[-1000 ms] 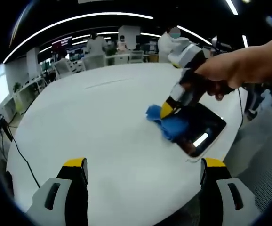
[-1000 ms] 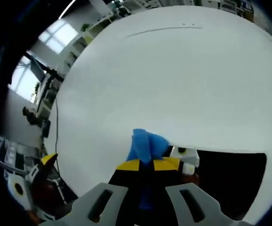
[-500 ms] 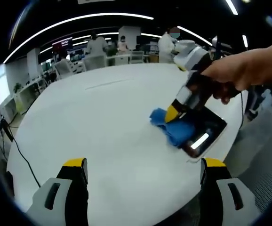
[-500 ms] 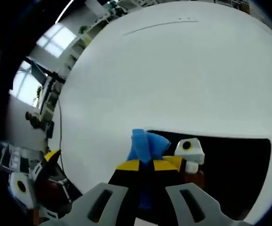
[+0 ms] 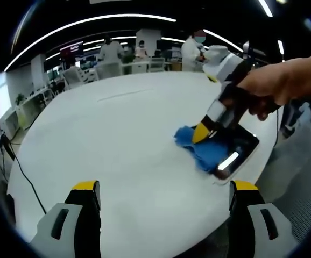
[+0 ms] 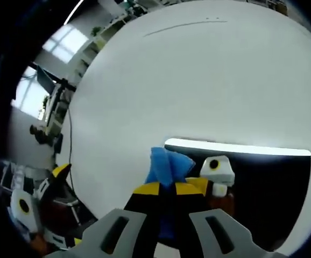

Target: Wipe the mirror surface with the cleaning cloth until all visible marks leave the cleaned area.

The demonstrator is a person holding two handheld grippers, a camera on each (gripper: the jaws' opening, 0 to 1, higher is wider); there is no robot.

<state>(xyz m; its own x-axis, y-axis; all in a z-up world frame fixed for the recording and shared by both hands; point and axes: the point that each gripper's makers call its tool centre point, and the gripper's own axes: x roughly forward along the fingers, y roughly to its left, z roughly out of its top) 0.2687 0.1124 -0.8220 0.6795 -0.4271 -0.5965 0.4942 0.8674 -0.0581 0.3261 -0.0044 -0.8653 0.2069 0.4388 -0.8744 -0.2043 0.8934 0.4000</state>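
White round table (image 5: 118, 134) with dark mirror (image 5: 236, 148) and blue cloth (image 5: 190, 141)

There are no words, numbers or signs that can be read here. A screen (image 5: 71, 47) glows on the far wall in the left gripper view, but whatever is on it is too small and blurry to make out.
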